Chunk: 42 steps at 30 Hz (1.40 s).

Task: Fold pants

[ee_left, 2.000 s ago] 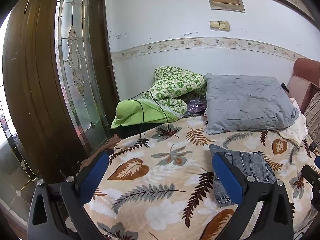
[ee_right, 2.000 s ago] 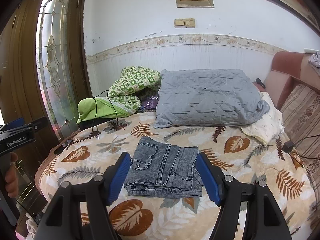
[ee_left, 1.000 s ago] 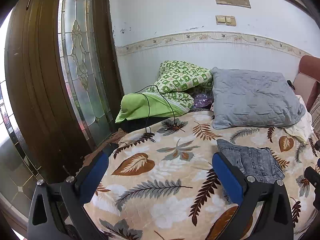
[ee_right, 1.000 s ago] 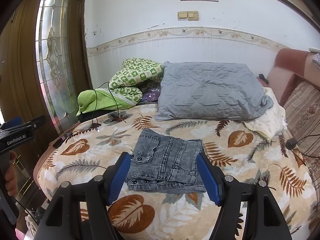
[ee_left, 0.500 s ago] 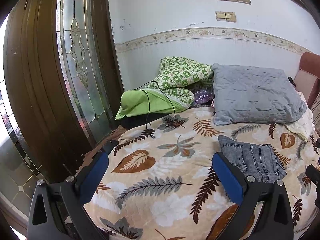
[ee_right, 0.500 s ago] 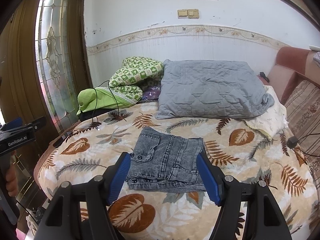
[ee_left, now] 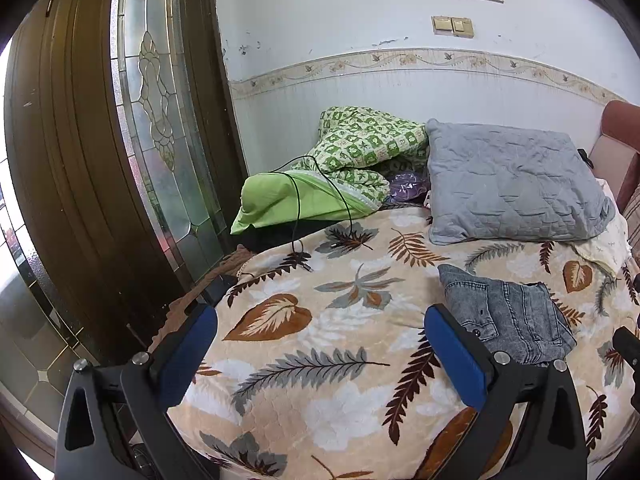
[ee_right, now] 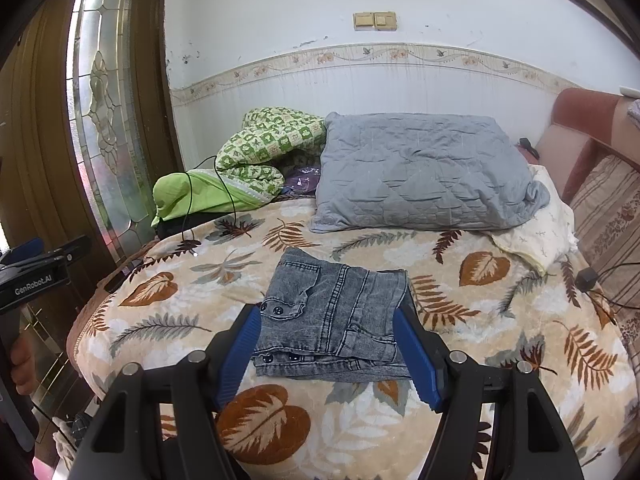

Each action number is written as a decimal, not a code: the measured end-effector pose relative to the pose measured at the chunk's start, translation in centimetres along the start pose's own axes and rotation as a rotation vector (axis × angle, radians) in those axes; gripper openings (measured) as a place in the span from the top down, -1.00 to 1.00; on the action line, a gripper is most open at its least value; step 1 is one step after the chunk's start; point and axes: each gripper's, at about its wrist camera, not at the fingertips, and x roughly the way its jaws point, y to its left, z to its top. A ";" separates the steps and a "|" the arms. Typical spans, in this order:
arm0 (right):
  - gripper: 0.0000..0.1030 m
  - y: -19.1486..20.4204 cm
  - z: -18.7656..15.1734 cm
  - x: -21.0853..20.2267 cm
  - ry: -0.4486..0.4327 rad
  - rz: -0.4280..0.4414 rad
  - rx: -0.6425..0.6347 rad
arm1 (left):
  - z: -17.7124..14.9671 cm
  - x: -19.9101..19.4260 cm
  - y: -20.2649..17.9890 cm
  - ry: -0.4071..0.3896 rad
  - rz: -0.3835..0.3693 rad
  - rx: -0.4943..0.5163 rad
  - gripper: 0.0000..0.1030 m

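Observation:
Grey washed-denim pants (ee_right: 336,312) lie folded in a compact stack on the leaf-print blanket (ee_right: 500,320). They also show at the right of the left wrist view (ee_left: 508,312). My right gripper (ee_right: 328,344) is open and empty, held above the near edge of the bed with the folded pants seen between its blue pads. My left gripper (ee_left: 320,352) is open and empty, to the left of the pants over the bed's left part. The left gripper's body shows at the left edge of the right wrist view (ee_right: 36,272).
A grey pillow (ee_right: 420,176) and a green patterned quilt (ee_right: 264,152) lie at the head of the bed by the wall. A black cable (ee_left: 300,216) trails over the green pillow. A wooden door with glass (ee_left: 152,120) stands left. A charger (ee_right: 586,278) lies at right.
Both grippers have drifted slightly, with the views shifting a little. The folded pants have not moved and both grippers stay open.

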 end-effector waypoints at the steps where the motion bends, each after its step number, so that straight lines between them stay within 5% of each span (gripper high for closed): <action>1: -0.40 0.0 0.0 -0.1 0.000 0.000 0.000 | 0.0 0.1 0.0 0.001 -0.001 0.001 -1.00; 42: -0.40 0.4 -0.5 0.7 0.021 -0.002 -0.002 | -1.1 1.2 0.2 0.028 -0.011 0.017 -1.00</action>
